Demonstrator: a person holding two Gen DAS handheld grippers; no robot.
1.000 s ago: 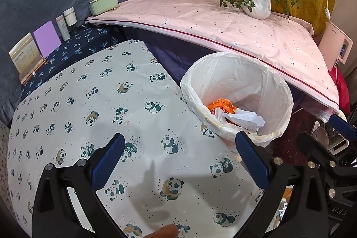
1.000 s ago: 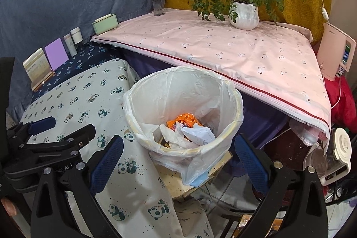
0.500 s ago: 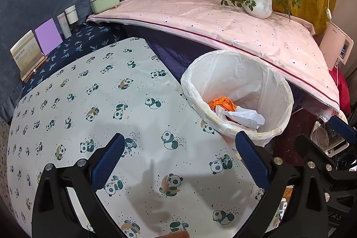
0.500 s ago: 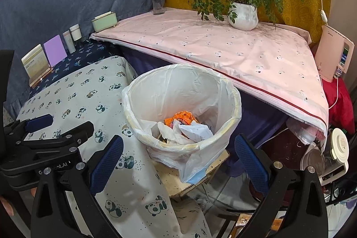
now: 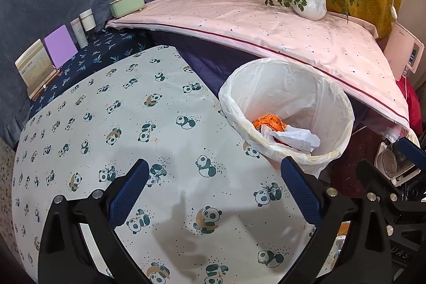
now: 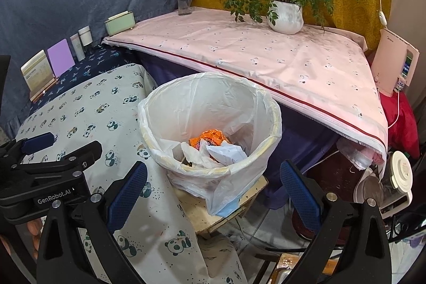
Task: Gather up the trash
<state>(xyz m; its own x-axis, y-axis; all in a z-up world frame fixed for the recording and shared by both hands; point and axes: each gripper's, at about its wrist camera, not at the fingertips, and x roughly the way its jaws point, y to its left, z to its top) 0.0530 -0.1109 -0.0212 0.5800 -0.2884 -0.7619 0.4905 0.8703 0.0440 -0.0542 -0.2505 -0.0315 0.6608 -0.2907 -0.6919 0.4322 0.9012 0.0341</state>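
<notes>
Both grippers empty, jaws spread wide: left gripper [image 5: 213,188] over the panda-cloth desk [image 5: 106,124], right gripper [image 6: 213,188] low centre, facing the lined trash bin [image 6: 266,103]. Bin sits just off the desk edge so scraps drop straight in; orange wrapper [image 6: 210,136] and crumpled paper [image 6: 226,152] lie inside. Versus a second ago: both views barely shifted, bin contents unchanged, no trash visible on the desk.

L gripper [image 5: 213,193] | jaws wide apart, nothing held | R gripper [image 6: 213,193] | same, side by side w/ L
</notes>
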